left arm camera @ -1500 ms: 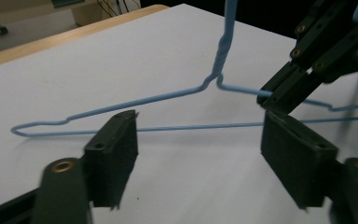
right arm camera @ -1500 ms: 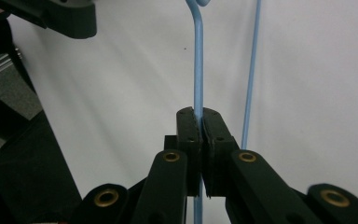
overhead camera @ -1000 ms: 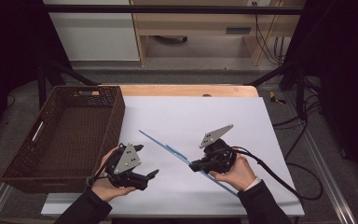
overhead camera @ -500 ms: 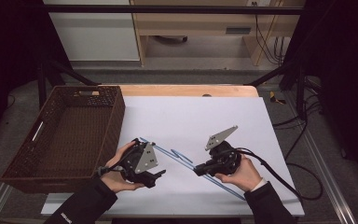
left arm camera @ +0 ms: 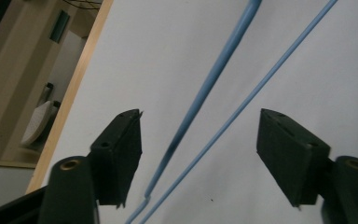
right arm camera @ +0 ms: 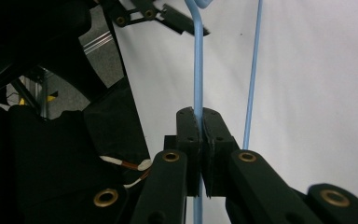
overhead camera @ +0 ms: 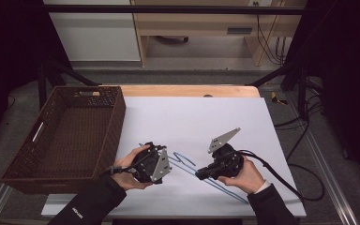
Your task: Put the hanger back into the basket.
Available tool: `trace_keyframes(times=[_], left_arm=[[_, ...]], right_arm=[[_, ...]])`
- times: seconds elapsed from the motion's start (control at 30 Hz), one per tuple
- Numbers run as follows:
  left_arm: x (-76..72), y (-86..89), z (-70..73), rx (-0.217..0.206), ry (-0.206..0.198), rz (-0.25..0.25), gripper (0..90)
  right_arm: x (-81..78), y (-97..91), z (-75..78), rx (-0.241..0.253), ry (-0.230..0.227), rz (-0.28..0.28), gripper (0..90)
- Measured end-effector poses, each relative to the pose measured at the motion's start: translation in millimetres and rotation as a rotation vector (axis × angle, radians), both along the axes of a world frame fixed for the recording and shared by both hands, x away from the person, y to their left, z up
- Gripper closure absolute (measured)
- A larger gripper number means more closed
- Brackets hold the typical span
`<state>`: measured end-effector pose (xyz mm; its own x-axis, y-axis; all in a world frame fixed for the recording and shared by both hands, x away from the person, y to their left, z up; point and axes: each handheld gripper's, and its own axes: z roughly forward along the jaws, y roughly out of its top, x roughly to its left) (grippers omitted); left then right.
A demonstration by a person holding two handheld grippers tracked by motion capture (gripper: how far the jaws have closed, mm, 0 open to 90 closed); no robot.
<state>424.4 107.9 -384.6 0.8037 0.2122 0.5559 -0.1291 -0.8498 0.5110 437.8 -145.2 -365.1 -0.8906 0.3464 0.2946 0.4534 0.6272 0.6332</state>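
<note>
**Right claw clenched on a blue wire hanger; left claw spread over it**

A thin blue wire hanger point(overhead camera: 205, 176) lies on the white surface point(overhead camera: 206, 117), toward the 6 o'clock edge in the high view, running from about 9 o'clock near the left hand down toward 4 o'clock. The right claw point(right arm camera: 201, 135) is clamped on one of its rods: in the right gripper view the two black jaws press together with the blue rod passing straight up between them toward 12 o'clock, and a second, thinner rod runs alongside at 1 o'clock, free of the jaws. The left claw point(left arm camera: 198, 154) is released, its jaws standing wide apart; in the left gripper view two blue rods run between them from 6 o'clock up toward 1 o'clock, touching neither jaw. In the high view the left hand point(overhead camera: 130, 165) sits at the hanger's 9 o'clock end and the right hand point(overhead camera: 243, 176) just beside its middle. A brown wicker basket point(overhead camera: 26, 159) rests at the surface's 9 o'clock side.
</note>
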Motion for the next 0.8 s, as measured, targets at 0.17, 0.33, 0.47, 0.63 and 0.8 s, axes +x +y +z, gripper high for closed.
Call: trace_keyframes(times=[0.17,0.33,0.47,0.63,0.8], left_arm=[[0.7,0.6,0.0,0.003,-0.034,-0.004,47.7],[0.6,-0.2,-3.1,0.010,-0.048,-0.005,59.2],[1.9,-1.1,-6.6,0.033,-0.052,-0.004,64.2],[3.2,0.1,-9.3,0.040,-0.063,0.002,70.1],[1.9,1.3,-9.5,0.041,-0.076,-0.005,79.3]], right_arm=[[0.8,0.0,-2.0,0.000,0.012,0.005,87.9],[1.2,0.5,-3.9,0.006,0.011,0.011,87.9],[0.6,1.3,-4.2,0.013,0.020,0.011,87.9],[0.5,0.9,-4.4,0.018,0.019,0.018,87.9],[0.6,0.8,-4.6,0.017,0.022,0.019,87.9]])
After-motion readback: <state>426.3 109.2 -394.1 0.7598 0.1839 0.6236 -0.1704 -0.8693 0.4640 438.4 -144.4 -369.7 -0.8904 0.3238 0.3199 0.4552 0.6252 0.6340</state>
